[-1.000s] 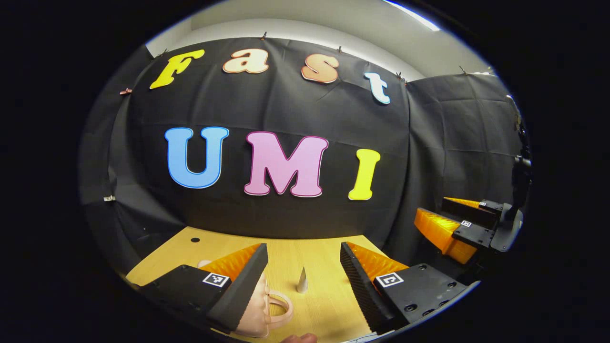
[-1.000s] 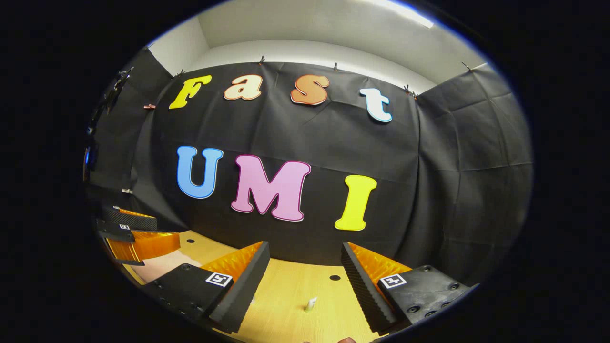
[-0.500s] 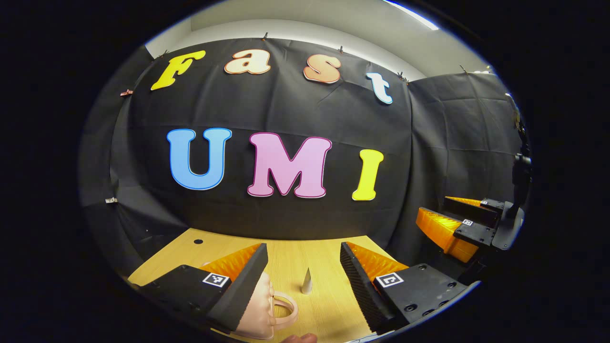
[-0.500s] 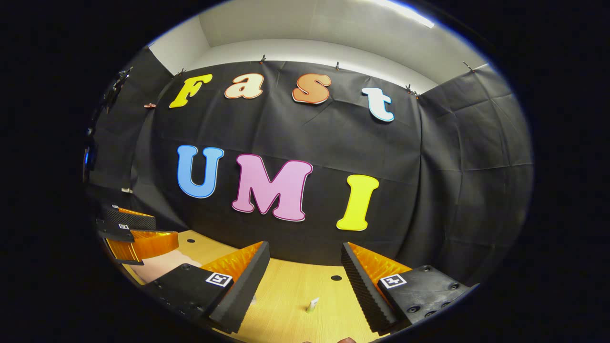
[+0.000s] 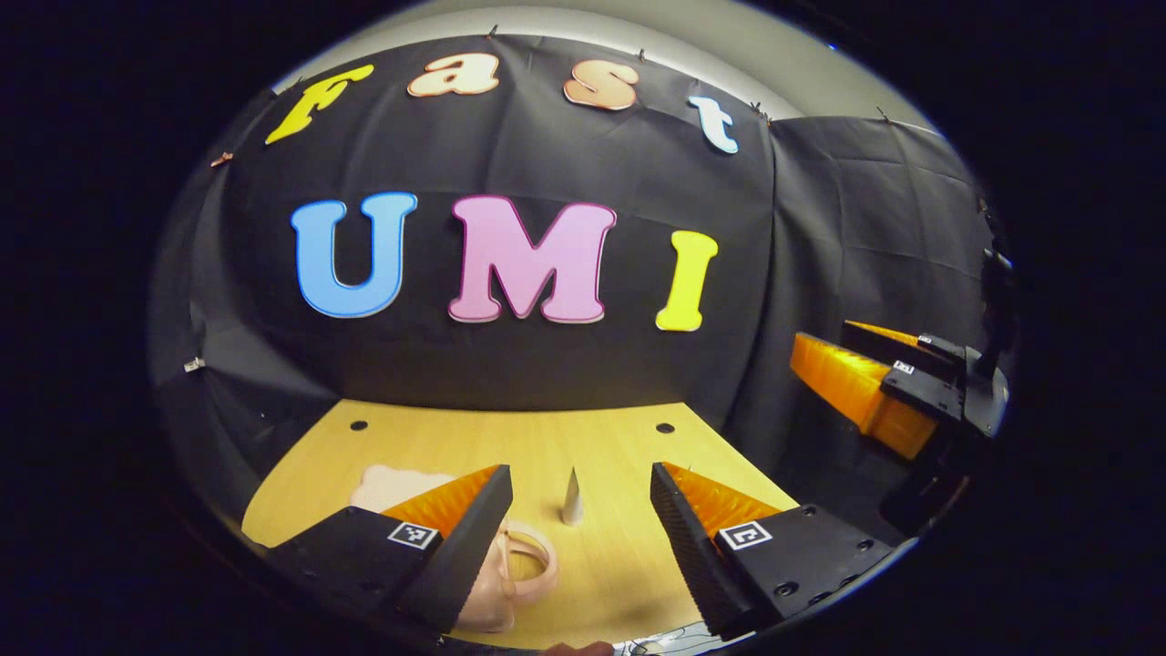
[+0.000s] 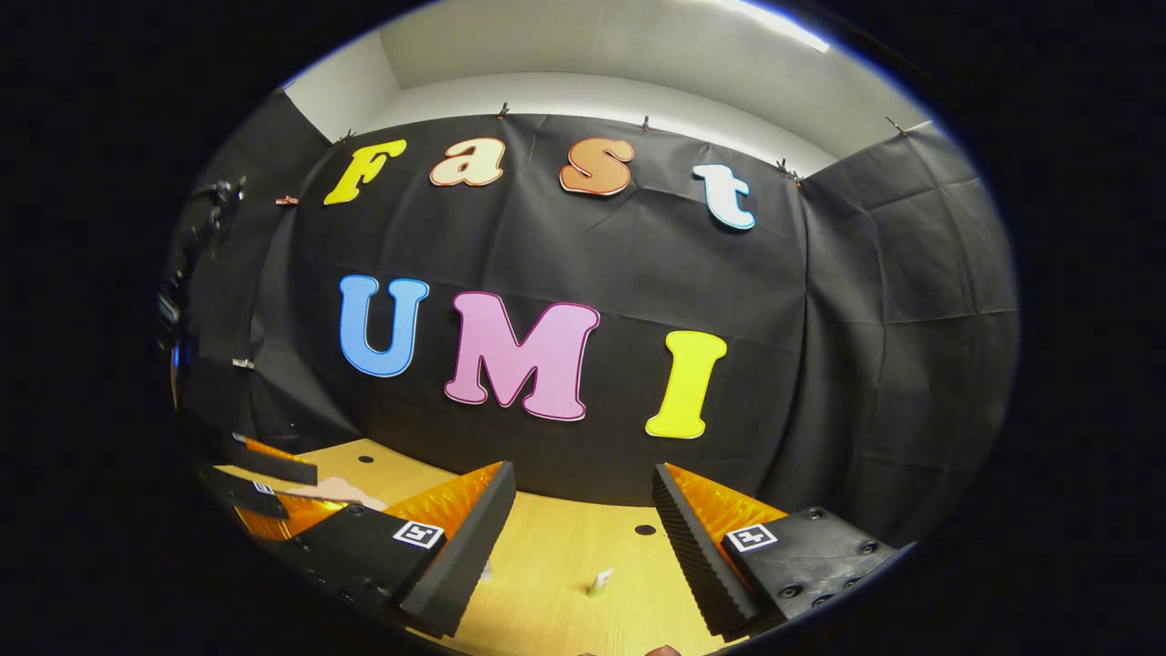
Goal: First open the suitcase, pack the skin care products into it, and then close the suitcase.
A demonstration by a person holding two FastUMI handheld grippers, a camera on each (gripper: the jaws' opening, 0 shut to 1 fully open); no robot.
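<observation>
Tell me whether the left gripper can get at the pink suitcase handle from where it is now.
Probably yes. The left gripper has its jaws wide open and empty, and the suitcase handle lies just ahead by its left finger, on bare table. The white tube stands clear beyond it.

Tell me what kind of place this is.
Most likely a recording booth for handling tasks: black cloth wall, a light wooden table with a pink suitcase and a small tube, and both open grippers, left and right.

Pink suitcase mostly hidden behind left tongs' finger. Small tube on table too small to identify. Hand at bottom edge cut off.
</observation>
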